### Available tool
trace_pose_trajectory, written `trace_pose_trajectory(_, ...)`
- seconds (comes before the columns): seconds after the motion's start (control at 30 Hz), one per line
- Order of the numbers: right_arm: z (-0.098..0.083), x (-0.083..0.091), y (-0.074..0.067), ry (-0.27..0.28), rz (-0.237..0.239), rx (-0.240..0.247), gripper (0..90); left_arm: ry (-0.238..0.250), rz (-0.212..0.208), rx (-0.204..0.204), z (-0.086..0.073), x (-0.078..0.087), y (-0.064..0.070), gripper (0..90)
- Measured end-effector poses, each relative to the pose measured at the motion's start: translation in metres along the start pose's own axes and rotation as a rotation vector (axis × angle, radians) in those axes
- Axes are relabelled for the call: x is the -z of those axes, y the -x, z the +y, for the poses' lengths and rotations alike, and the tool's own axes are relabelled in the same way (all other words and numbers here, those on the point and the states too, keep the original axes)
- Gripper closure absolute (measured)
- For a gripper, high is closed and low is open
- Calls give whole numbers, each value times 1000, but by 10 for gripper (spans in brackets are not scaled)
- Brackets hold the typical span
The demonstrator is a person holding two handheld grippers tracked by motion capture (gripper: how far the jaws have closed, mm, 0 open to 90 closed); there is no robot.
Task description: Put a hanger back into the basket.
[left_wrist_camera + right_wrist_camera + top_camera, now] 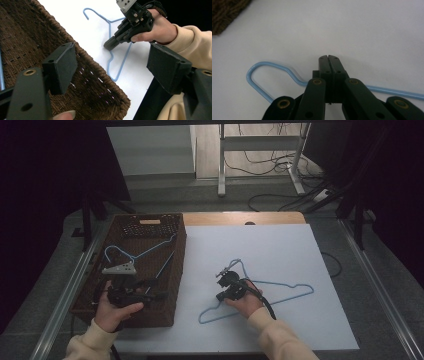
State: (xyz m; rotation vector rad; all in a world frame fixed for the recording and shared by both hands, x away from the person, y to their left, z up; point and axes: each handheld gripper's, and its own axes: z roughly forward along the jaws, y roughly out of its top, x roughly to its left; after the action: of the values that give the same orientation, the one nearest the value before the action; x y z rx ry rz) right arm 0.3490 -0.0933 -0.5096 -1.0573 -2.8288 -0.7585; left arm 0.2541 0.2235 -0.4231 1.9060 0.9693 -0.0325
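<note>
Two hangers in play: one already in the basket [176, 270], the other blue hanger [280, 290] flat on the white surface [300, 255]. Right gripper [328, 58] has its jaws pinched shut over the wire near the neck; left gripper [112, 67] waits above the basket, jaws wide. Thin wire could slip out on lifting.

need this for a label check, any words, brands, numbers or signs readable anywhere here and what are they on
None: no word, number, brand or sign can be read in any view.
The pale strip on the far rim of the wicker basket could be a tag, but it is too small and blurred to tell.
The blue hanger on the white sheet, the right gripper and the left gripper show bare surfaces with no markings.
</note>
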Motion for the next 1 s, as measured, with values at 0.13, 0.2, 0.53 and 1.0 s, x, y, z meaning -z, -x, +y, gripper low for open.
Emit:
trace_pose_trajectory(0.13,0,16,10,73,-4,-31,900,-1,0,0,0,0,0,239)
trace_pose_trajectory(0.2,0,38,32,125,-63,-94,900,1,1,-2,0,0,-1,240)
trace_pose_trajectory(0.53,2,57,88,149,-165,-245,726,1,0,-1,0,0,-1,239)
trace_pose_trajectory(1.0,12,24,94,8,-281,-239,721,3,3,3,0,1,-3,239)
